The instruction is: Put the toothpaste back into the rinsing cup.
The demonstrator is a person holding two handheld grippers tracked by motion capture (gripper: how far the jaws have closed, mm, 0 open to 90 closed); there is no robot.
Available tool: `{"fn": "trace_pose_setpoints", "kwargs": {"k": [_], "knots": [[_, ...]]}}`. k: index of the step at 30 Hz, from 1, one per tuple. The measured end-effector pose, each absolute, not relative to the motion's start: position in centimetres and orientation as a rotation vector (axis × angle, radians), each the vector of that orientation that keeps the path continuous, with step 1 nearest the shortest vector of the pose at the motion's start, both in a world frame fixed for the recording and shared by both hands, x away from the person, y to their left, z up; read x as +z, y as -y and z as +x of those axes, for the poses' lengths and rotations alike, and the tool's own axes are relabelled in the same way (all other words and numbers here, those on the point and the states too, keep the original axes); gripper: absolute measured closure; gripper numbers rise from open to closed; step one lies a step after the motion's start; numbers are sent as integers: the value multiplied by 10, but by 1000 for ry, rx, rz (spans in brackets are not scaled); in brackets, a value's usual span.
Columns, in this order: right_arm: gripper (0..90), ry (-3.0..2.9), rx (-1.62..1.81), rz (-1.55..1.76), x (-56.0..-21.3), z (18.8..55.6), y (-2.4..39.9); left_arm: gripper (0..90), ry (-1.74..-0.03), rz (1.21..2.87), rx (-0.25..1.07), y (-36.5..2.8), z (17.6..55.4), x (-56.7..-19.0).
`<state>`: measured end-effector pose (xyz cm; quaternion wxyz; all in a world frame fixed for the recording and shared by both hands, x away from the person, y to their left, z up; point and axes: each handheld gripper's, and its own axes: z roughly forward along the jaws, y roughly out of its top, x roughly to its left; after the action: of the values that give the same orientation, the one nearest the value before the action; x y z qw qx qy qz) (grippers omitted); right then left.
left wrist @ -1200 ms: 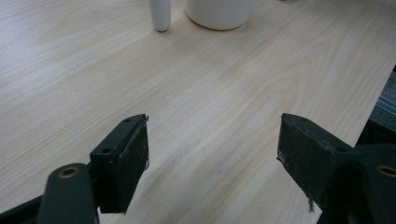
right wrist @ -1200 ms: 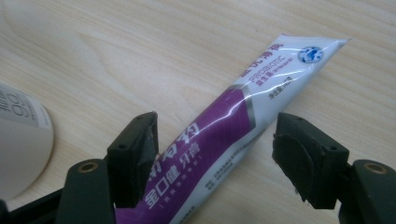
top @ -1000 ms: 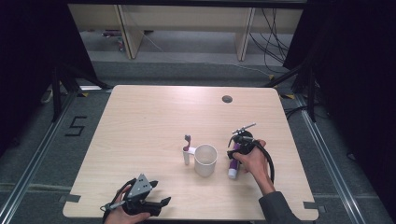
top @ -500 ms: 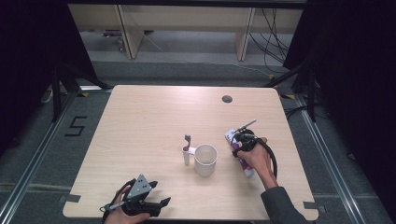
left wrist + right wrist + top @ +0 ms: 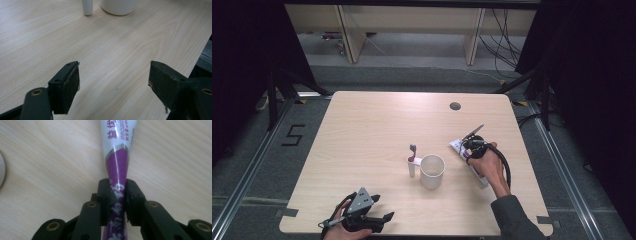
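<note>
The tube (image 5: 115,157), white with a purple band and purple print, lies flat on the table (image 5: 377,125) at the right of the high view. The right gripper (image 5: 117,195) has just been closing and now pinches its purple end. The left gripper (image 5: 113,82), bottom left, gapes over bare wood.

Recording lab or test cell, pale wooden table (image 5: 377,130) with cable port (image 5: 455,106) standing on grey floor, metal floor rails (image 5: 247,175) on both sides, taped numeral "5" (image 5: 293,135), black curtains (image 5: 592,75), loose cables (image 5: 504,40) behind, wooden shelving frame (image 5: 349,30).
</note>
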<state>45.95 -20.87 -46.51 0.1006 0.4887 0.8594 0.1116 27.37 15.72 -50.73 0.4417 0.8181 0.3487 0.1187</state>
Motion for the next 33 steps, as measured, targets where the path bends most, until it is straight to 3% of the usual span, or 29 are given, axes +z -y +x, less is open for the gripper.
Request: {"fn": "trace_pose_setpoints", "kwargs": {"k": [33], "knots": [[767,-2734,152,1286,-470,474,206,258,-854,2011,288,-156,273,-508]]}}
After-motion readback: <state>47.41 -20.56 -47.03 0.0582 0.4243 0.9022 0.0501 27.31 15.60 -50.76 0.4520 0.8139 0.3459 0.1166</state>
